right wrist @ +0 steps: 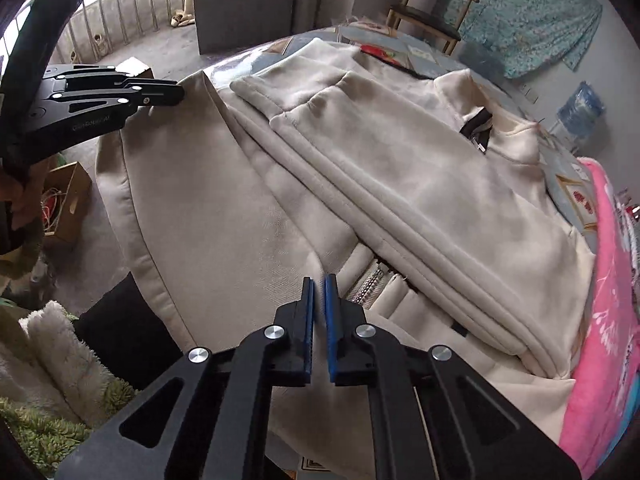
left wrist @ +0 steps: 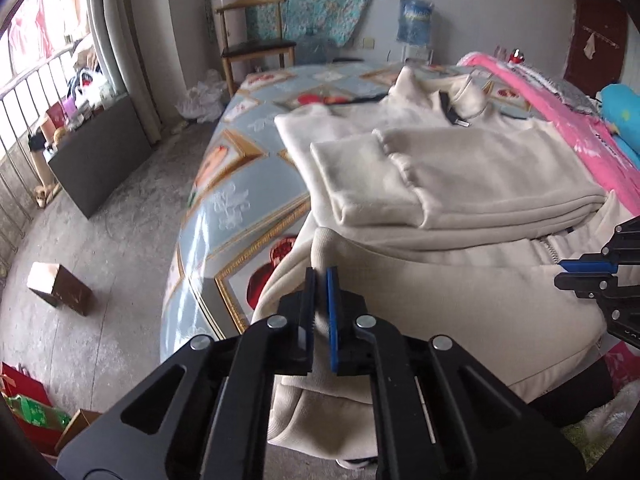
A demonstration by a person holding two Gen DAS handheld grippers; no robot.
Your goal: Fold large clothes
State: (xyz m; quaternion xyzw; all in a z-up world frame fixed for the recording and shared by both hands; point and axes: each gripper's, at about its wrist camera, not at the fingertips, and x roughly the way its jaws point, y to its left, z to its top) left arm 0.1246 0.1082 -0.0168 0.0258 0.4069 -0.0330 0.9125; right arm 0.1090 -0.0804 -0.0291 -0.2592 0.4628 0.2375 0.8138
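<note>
A cream zip-up fleece jacket [left wrist: 460,168] lies on the bed with both sleeves folded across its front; it also shows in the right wrist view [right wrist: 400,184]. Its lower part hangs over the bed's near edge. My left gripper [left wrist: 320,276] is shut on the jacket's hem at the left corner and lifts it. My right gripper [right wrist: 319,284] is shut on the hem beside the zipper [right wrist: 370,286]. Each gripper shows in the other's view: the right one at the right edge [left wrist: 584,272], the left one at the upper left [right wrist: 160,96].
The bed [left wrist: 240,184] has a blue patterned cover, and a pink blanket [left wrist: 580,136] lies along its right side. A wooden chair [left wrist: 252,40] stands behind the bed. A cardboard box [left wrist: 60,288] and a dark cabinet [left wrist: 100,160] stand on the concrete floor at left.
</note>
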